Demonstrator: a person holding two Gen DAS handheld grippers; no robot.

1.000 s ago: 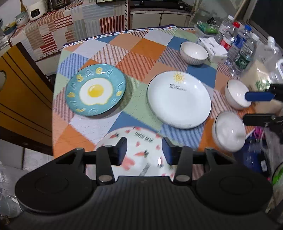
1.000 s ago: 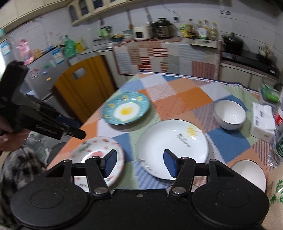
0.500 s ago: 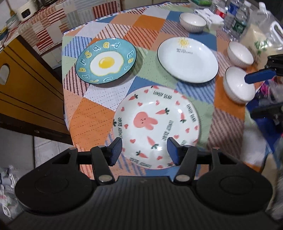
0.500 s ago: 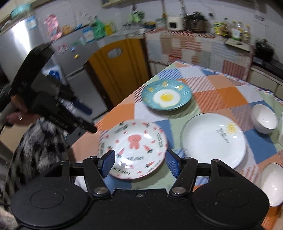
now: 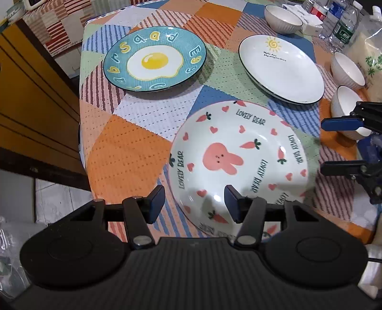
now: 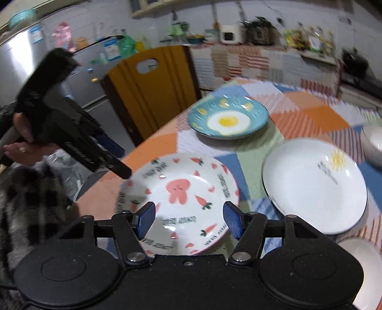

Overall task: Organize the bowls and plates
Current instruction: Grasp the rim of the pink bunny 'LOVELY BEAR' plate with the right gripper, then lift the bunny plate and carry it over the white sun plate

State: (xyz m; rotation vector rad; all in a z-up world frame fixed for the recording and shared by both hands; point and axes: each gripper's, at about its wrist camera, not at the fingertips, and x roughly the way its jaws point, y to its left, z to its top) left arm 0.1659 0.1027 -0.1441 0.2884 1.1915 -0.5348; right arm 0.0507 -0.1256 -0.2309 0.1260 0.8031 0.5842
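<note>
A white rabbit-and-carrot plate (image 5: 238, 162) lies at the near edge of the table; it also shows in the right wrist view (image 6: 181, 198). A blue fried-egg plate (image 5: 155, 62) and a white sun plate (image 5: 281, 69) lie beyond it. Three white bowls (image 5: 348, 69) stand at the right and back. My left gripper (image 5: 194, 206) is open and empty, its jaws straddling the rabbit plate's near left rim. My right gripper (image 6: 188, 220) is open and empty over the same plate's other side; it also shows in the left wrist view (image 5: 343, 145).
A patchwork cloth (image 5: 124, 147) covers the table. Water bottles (image 5: 341, 26) and a tissue box (image 5: 308, 21) stand at the far right corner. A yellow wooden chair (image 6: 155, 88) stands by the table's left edge. A kitchen counter (image 6: 262, 54) runs behind.
Both grippers have moved closer to the rabbit plate from opposite sides, and the left one has come down lower. Their jaws stay open. The dishes have not moved.
</note>
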